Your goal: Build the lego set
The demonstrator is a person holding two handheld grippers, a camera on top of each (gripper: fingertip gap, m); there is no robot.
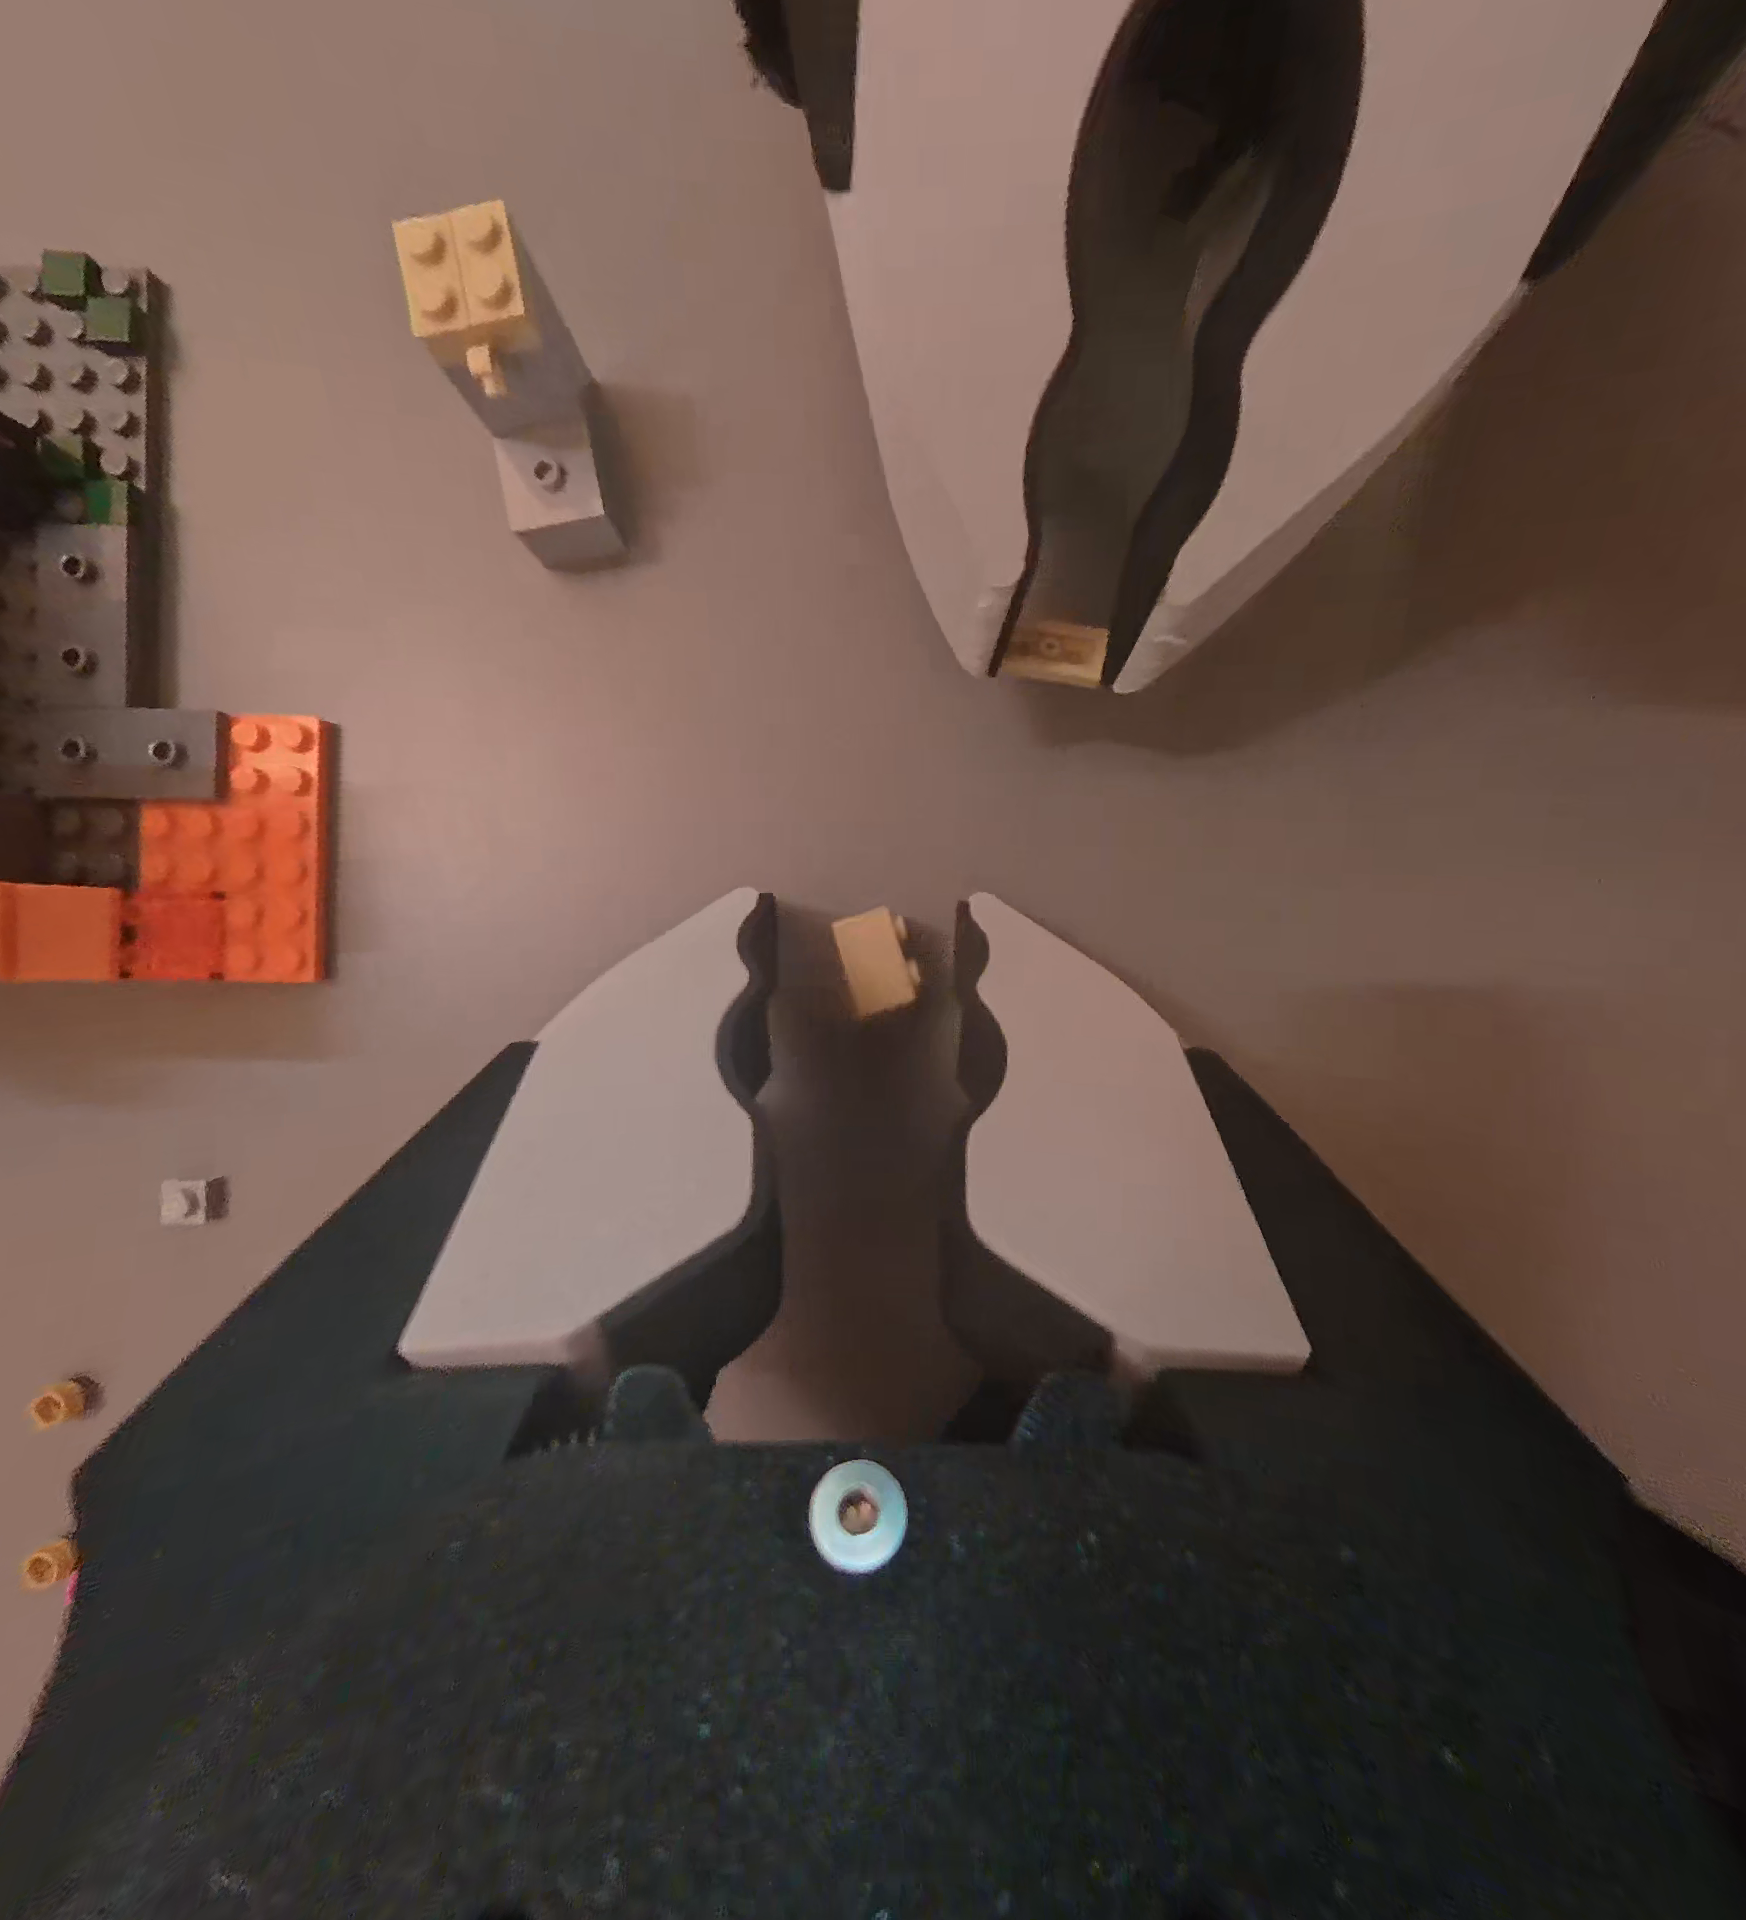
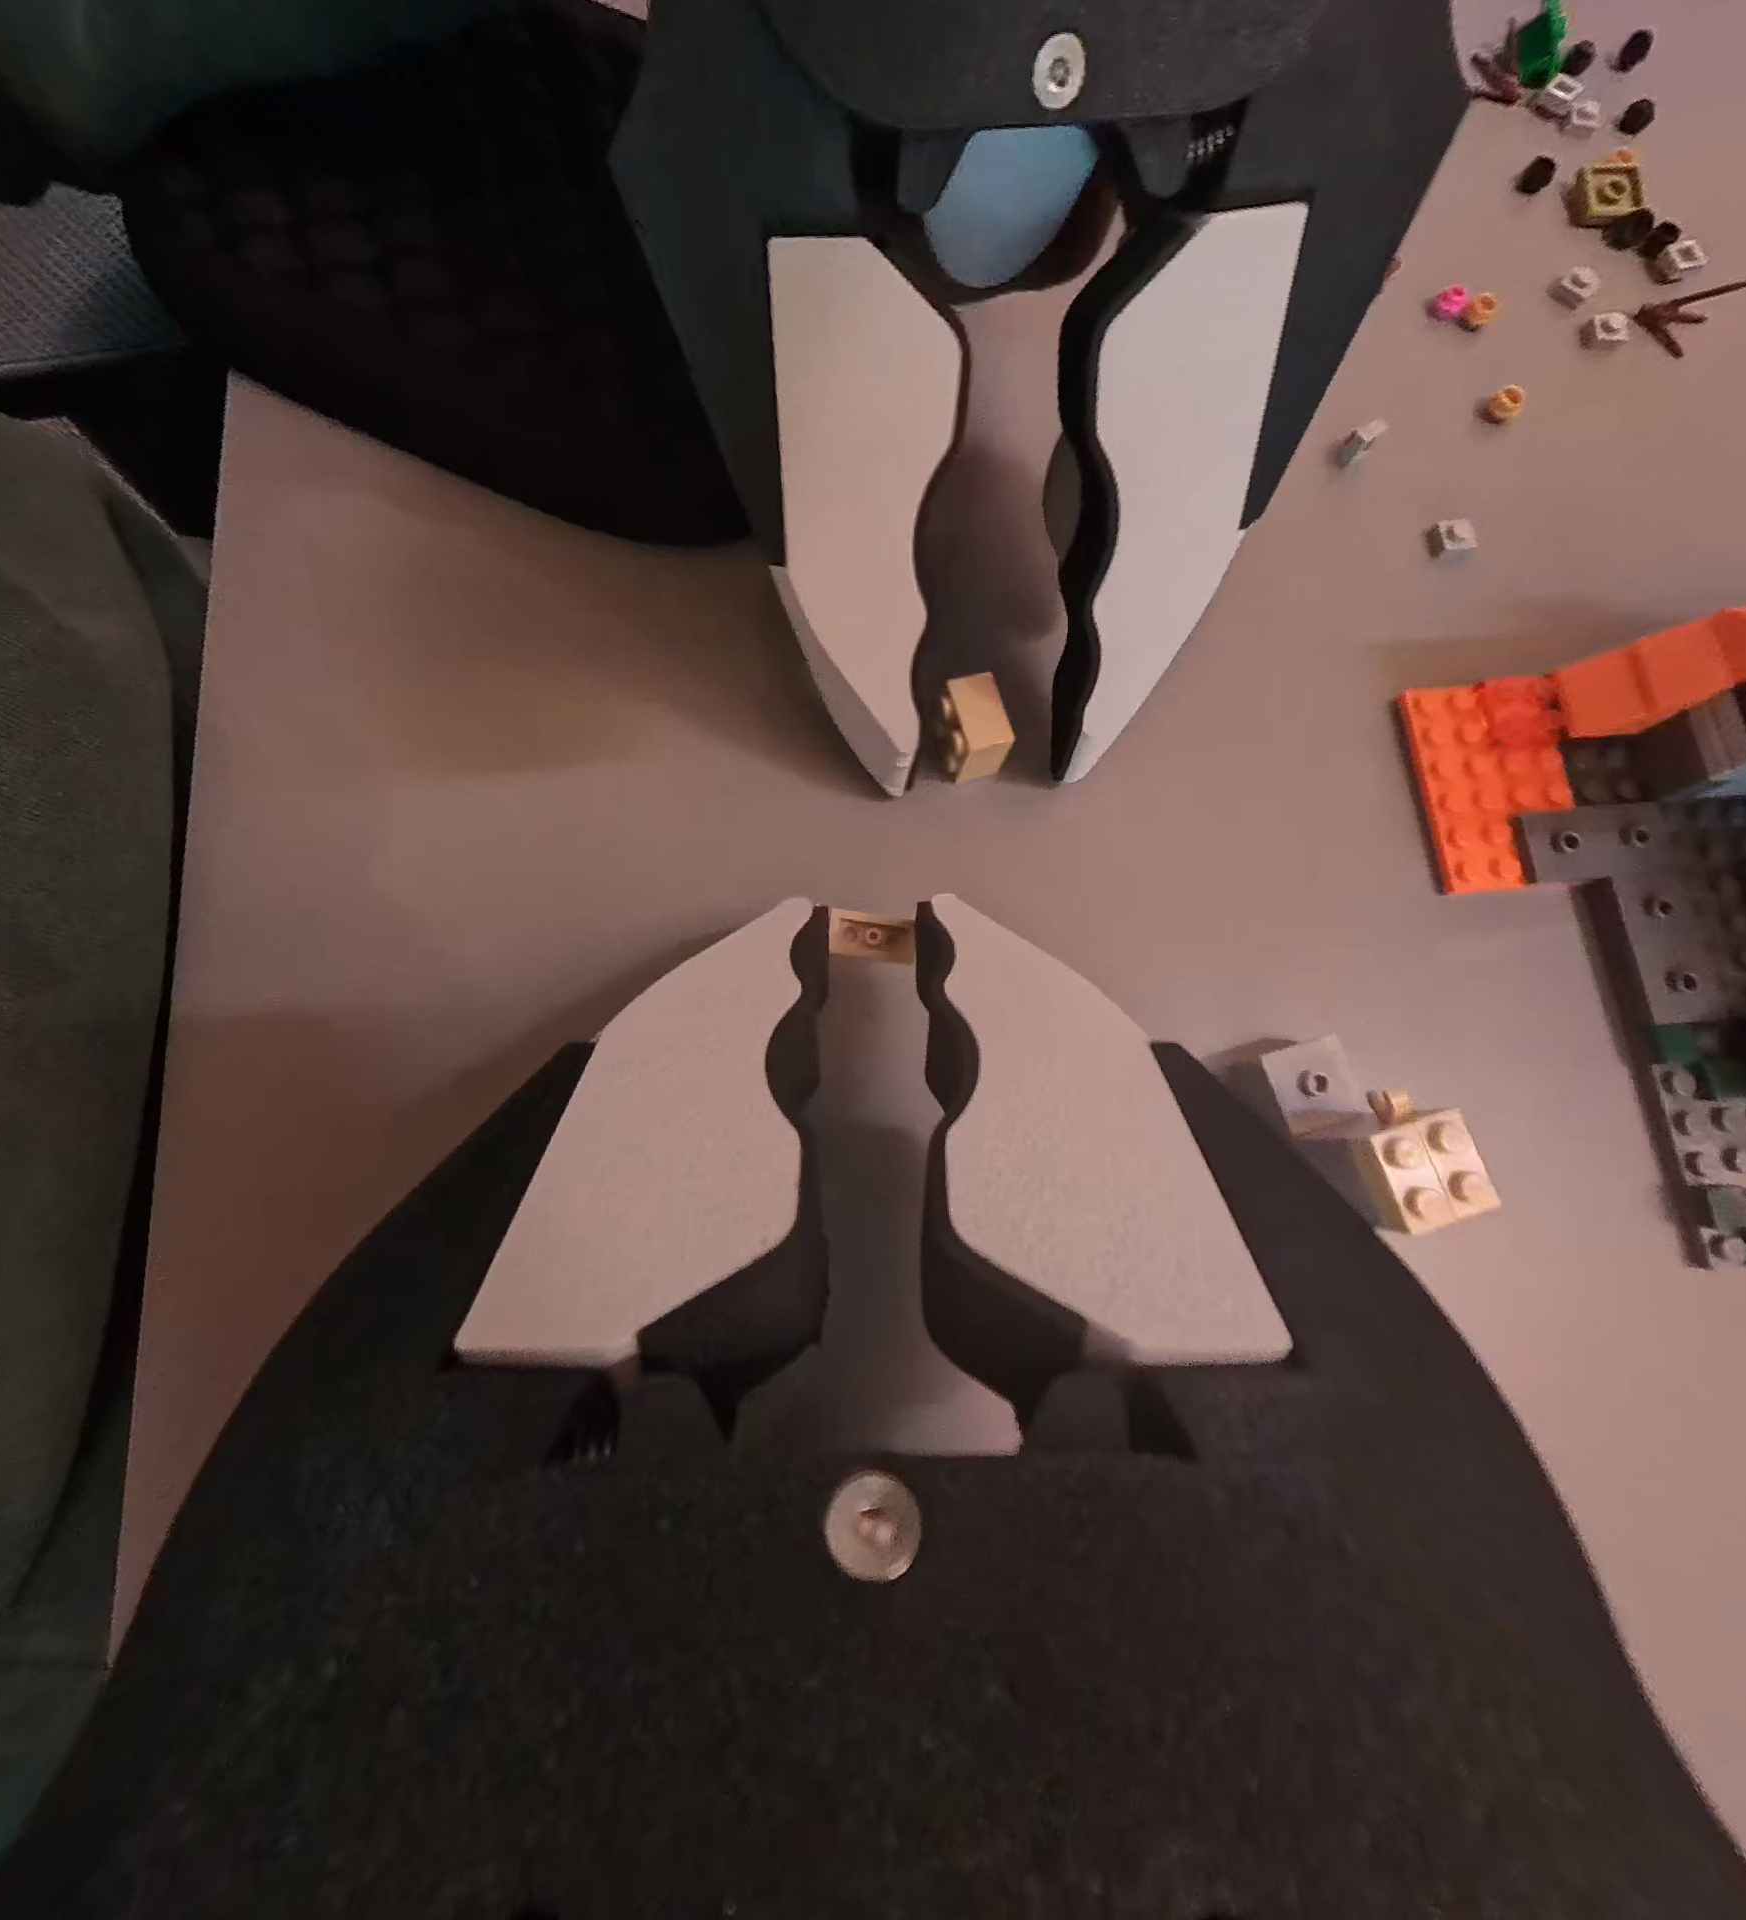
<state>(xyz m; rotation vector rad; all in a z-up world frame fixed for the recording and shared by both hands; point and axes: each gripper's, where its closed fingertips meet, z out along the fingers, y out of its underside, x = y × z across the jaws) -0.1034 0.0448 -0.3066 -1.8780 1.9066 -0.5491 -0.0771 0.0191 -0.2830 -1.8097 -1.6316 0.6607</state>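
My left gripper (image 1: 867,914) is open. A small tan brick (image 1: 874,961) sits tilted between its fingers, with a gap on each side. The right wrist view shows the same gripper (image 2: 978,774) from the front; there the brick (image 2: 978,727) sits close to one finger and clear of the other. My right gripper (image 2: 871,914) is shut on a small flat tan piece (image 2: 871,935) at its fingertips. It faces the left gripper a short way off above the grey table. The left wrist view shows it (image 1: 1054,665) with the tan piece (image 1: 1051,652) clamped.
A tan and grey brick assembly (image 1: 495,343) (image 2: 1388,1143) stands on the table. A brick model with orange plates (image 1: 235,852) (image 2: 1471,790) lies to the side. Loose small pieces (image 2: 1575,208) are scattered behind it. Dark fabric (image 2: 17,935) lies past the table's edge. Spacing between my two grippers at the tips: around 5 cm.
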